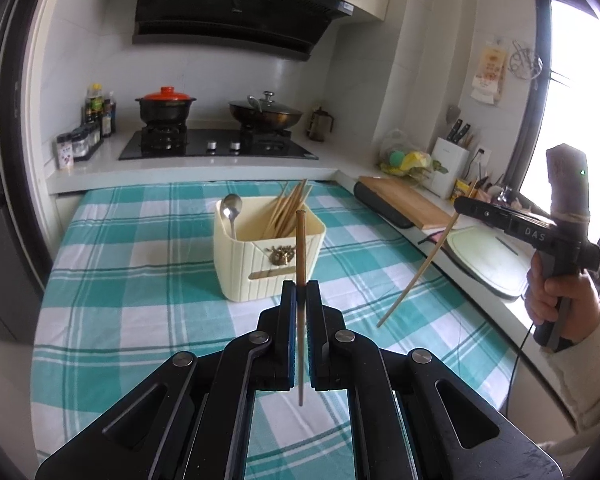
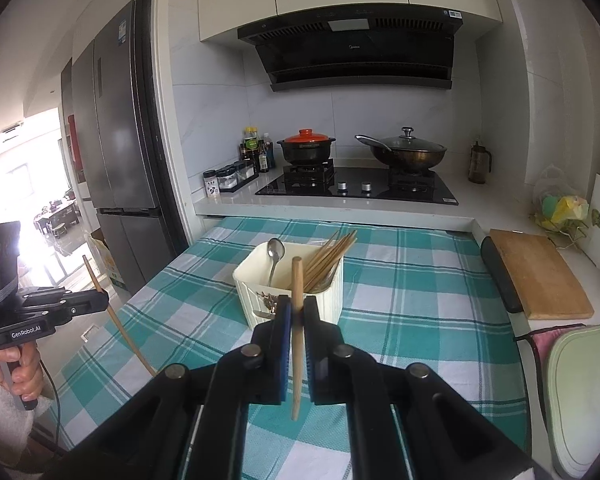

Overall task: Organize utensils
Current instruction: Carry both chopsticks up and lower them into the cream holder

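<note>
- The left gripper is clamped on a darker wooden chopstick, held roughly upright, its top end above the jaws and its thin end hanging below them over the teal checked tablecloth.
- Straight ahead of it stands the cream utensil holder; a metal spoon leans in its left compartment and a bundle of bamboo chopsticks leans in the right one.
- The step in hand looks like dropping each held stick in with that bundle. To do it well, I would carry the left stick over the right compartment, not the spoon's side, and get its lower tip past the rim before letting go.
- Tilting the stick to match the lean of the bundle should keep it from catching on the sticks already inside.
- The right gripper is closed on a paler chopstick, also near upright, with the holder just beyond its tips.
- Seen from the left wrist, that paler stick slants down from the right tool toward the cloth, so its low end needs lifting clear of the rim first.
- One hand at a time seems safer; both sticks aimed at one opening could cross.
- The wooden cutting board lies well off to the right, out of the path.
</note>
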Demonstrator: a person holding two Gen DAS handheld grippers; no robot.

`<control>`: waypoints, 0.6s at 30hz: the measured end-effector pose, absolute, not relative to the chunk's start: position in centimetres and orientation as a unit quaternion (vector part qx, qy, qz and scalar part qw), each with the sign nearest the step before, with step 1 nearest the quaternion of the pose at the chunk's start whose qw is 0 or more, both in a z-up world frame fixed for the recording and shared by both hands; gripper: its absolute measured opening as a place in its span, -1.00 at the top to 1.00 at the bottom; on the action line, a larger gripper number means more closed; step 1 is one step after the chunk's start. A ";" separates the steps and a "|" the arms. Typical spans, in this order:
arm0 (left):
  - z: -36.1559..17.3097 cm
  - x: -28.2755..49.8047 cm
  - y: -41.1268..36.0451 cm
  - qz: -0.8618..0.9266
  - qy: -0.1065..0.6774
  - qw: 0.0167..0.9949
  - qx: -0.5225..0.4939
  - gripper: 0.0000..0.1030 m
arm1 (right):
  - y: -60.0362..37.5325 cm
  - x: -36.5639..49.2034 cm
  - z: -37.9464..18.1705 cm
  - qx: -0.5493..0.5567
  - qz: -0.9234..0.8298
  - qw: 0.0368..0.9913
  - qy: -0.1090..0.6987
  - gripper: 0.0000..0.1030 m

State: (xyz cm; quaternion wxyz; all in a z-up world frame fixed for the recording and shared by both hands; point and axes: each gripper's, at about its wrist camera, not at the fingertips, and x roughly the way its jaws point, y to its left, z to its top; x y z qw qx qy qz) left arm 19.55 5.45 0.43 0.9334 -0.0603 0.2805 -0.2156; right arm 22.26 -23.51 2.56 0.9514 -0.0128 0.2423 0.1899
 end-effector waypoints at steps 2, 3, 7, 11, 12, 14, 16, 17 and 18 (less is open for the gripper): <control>1.0 19.8 6.1 -0.218 0.277 0.933 -0.078 0.95 | -23.5 22.9 3.0 -0.014 0.187 0.952 0.240 0.88; 1.5 19.9 6.5 -0.219 0.270 0.934 -0.083 0.95 | -23.5 23.3 3.4 -0.016 0.185 0.953 0.238 0.88; 5.2 20.9 7.7 -0.211 0.224 0.947 -0.092 0.95 | -23.5 24.8 5.8 -0.022 0.175 0.962 0.207 0.88; 9.1 23.6 8.4 -0.198 0.178 0.958 -0.105 0.95 | -23.3 26.9 8.6 -0.022 0.167 0.972 0.166 0.88; 9.8 24.4 8.5 -0.192 0.165 0.961 -0.108 0.95 | -23.1 27.4 9.2 -0.021 0.166 0.974 0.155 0.88; 10.9 26.4 8.5 -0.181 0.148 0.965 -0.117 0.95 | -22.6 28.5 10.1 -0.021 0.164 0.977 0.134 0.88; 11.4 28.5 8.3 -0.167 0.138 0.968 -0.125 0.95 | -21.8 29.4 10.7 -0.026 0.161 0.980 0.112 0.88; 11.3 29.7 8.1 -0.164 0.139 0.969 -0.126 0.95 | -21.5 29.8 10.9 -0.028 0.162 0.981 0.103 0.88; 11.1 30.8 7.8 -0.160 0.141 0.968 -0.128 0.95 | -21.1 30.3 11.0 -0.028 0.164 0.981 0.098 0.88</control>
